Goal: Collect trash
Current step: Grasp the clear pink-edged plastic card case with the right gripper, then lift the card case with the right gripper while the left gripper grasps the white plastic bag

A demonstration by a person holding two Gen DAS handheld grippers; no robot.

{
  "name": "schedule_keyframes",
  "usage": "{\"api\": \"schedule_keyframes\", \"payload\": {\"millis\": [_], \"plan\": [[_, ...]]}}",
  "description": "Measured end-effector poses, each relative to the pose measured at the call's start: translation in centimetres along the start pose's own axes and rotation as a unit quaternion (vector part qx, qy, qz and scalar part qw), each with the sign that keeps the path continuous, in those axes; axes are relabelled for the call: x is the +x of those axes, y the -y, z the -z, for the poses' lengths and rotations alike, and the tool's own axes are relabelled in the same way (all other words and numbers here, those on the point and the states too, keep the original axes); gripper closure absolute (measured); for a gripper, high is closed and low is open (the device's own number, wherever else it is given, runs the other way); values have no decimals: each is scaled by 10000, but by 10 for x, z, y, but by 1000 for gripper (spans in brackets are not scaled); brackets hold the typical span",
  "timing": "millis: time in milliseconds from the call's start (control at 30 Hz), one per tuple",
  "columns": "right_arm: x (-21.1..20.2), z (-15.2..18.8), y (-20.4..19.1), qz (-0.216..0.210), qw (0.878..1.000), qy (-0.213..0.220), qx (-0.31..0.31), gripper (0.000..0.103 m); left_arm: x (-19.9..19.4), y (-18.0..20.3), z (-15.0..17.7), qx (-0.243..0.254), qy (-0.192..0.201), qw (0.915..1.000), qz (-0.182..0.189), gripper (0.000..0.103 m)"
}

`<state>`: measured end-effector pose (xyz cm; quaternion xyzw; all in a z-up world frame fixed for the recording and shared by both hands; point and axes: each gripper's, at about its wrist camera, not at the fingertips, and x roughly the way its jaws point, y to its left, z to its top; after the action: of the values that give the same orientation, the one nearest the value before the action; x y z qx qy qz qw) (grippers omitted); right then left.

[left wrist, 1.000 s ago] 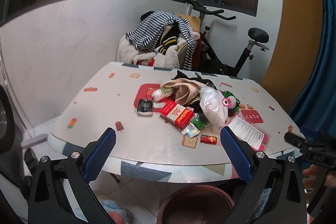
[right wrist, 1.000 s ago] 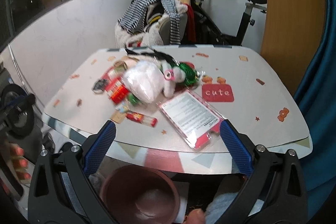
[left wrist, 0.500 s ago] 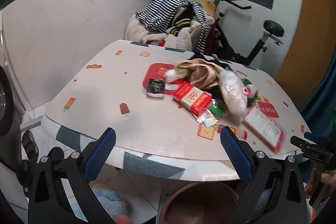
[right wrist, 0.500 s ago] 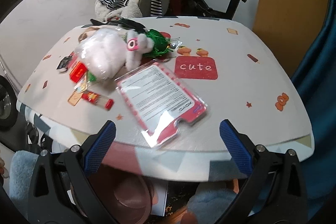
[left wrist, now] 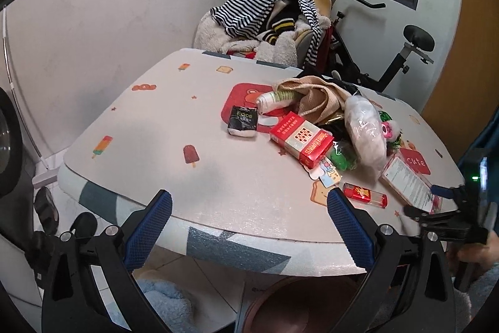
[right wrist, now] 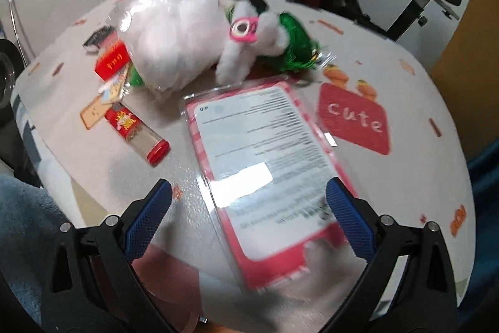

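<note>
My right claw (right wrist: 248,209) is spread wide with nothing between its blue pads, low over the near edge of the white printed tabletop (right wrist: 405,164). The flat pink-edged clear plastic packet with a white printed card (right wrist: 265,158) lies directly ahead of it, its near end reaching in between the fingers; I cannot tell whether either pad touches it. Ahead and to the left of this claw lies a small clear tube with a red label and red cap (right wrist: 137,130), and beyond that a clear bag of white stuffing (right wrist: 174,36) against a white, pink and green plush toy (right wrist: 259,42).

My left claw (left wrist: 249,217) is also spread apart and empty, short of the tabletop's near edge. Ahead and to the right of it sit a red cardboard box (left wrist: 301,139) and a black sachet (left wrist: 243,122). Below it is a brown round bin (left wrist: 299,306).
</note>
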<state>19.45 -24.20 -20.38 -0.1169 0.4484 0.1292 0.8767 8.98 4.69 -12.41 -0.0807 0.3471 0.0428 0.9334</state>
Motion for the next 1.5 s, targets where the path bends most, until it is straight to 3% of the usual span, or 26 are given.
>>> {"api": "schedule_keyframes", "payload": {"millis": [100, 233, 333, 367, 400, 433, 633, 767, 833, 1067, 1267, 1367, 1500], "plan": [[12, -5, 1, 152, 9998, 22, 130, 6, 3, 2, 1, 28, -6, 10000, 47, 6], [15, -11, 5, 203, 9995, 95, 204, 15, 2, 3, 2, 35, -25, 10000, 84, 6], [12, -14, -5, 172, 9997, 131, -105, 41, 1, 2, 3, -7, -19, 9999, 138, 6], [9, -15, -11, 74, 9996, 136, -227, 60, -1, 3, 3, -10, -9, 9999, 151, 6], [7, -17, -15, 10, 9996, 111, -273, 69, -1, 2, 2, -8, 2, 9999, 162, 6], [5, -19, -18, -34, 9996, 67, -277, 92, -3, 3, 2, -8, 18, 9999, 171, 6], [-51, -34, -6, -516, 9960, 689, 245, 95, -16, 2, -2, -3, 152, 9996, 243, 6], [-100, -45, 18, -1087, 9828, 1224, 854, 95, -23, 3, -3, -53, 191, 9993, 313, 6], [-112, -46, 27, -1174, 9788, 1346, 1005, 95, -25, 4, -2, -66, 187, 9992, 354, 6], [-91, -28, 54, -1268, 9734, 975, 1643, 95, -30, 8, -1, -39, 193, 9988, 455, 6], [-87, -7, 74, -1453, 9592, 1043, 2190, 95, -25, 3, -1, -165, 67, 9984, 537, 6], [-90, -6, 78, -1491, 9556, 1147, 2266, 95, -15, 5, -2, -223, -105, 9973, 699, 12], [-92, -8, 77, -1496, 9552, 1212, 2249, 95, 8, 24, -16, -301, -316, 9921, 1179, 23]]}}
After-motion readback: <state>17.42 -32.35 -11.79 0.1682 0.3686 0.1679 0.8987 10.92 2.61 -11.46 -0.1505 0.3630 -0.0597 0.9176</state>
